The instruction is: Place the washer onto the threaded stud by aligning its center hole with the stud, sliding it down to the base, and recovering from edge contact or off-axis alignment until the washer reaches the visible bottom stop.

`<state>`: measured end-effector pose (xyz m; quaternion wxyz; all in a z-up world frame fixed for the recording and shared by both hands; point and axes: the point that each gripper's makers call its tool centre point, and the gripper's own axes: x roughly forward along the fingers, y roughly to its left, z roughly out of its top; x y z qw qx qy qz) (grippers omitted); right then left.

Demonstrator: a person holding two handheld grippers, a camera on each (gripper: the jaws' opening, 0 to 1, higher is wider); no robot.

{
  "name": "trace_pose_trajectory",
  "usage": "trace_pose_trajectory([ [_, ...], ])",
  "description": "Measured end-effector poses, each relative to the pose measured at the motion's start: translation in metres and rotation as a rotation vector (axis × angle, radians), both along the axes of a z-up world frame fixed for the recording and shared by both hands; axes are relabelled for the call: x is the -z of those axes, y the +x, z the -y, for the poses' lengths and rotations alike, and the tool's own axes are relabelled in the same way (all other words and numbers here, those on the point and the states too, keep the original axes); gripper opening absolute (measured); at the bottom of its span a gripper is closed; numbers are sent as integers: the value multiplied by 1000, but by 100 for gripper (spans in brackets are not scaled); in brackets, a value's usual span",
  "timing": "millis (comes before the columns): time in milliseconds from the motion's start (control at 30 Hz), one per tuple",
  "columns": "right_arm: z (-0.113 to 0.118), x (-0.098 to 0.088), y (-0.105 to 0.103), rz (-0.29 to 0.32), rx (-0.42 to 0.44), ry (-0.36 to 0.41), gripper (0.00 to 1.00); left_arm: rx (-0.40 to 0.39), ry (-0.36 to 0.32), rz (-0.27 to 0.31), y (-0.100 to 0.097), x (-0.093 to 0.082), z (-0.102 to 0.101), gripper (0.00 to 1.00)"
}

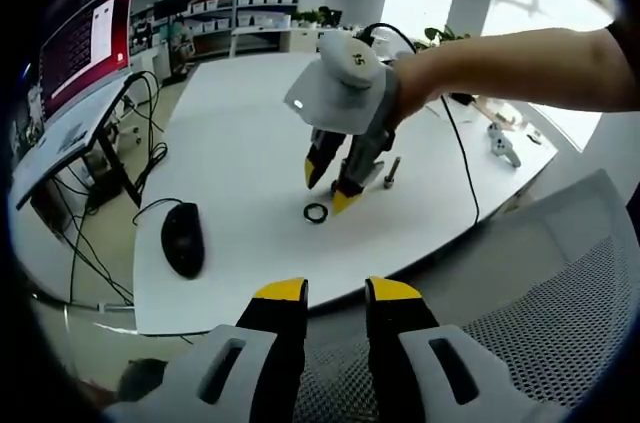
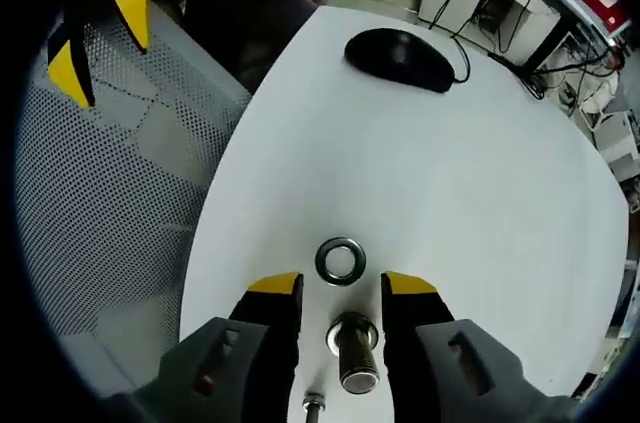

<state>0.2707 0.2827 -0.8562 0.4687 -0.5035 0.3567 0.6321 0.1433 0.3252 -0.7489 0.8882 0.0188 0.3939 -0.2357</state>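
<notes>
The right gripper (image 2: 343,285), fingers released, hovers over the stud (image 2: 355,348) beside the washer (image 2: 340,261) lying on the worktop (image 2: 450,173), while the left gripper (image 1: 336,290) waits with fingers parted.

I can make out very little writing. In the left gripper view, the top of the right gripper (image 1: 334,186) carries a small dark mark that looks like two digits, perhaps "55", but it is too small for me to be sure. At the left edge, a monitor (image 1: 88,43) shows a red screen with a white window of text, all too blurred for me to read. The bins on the far shelves (image 1: 238,5) carry no label I can read.
</notes>
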Motion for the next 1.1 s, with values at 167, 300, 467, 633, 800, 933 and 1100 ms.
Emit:
trace_pose_trajectory([
  [167, 1, 10, 4, 3, -13, -36, 33, 1, 0, 0, 0, 0, 0, 21],
  [300, -1, 13, 4, -3, -6, -40, 32, 5, 2, -2, -1, 0, 1, 21],
  [467, -4, 16, 3, -5, -6, -46, 31, 5, 2, -3, -1, 0, 1, 21],
  [633, -5, 17, 4, 1, -13, -57, 30, 11, 2, -4, -1, 1, 2, 21],
  [800, -7, 16, 1, -5, 22, -39, 25, 11, -1, -2, -1, 0, 2, 21],
  [933, -6, 16, 0, 0, 23, -37, 25, 15, -1, -3, -1, 0, 2, 21],
  [1100, 0, 16, 0, -1, 29, -33, 26, 16, -6, 0, -2, 0, 3, 21],
])
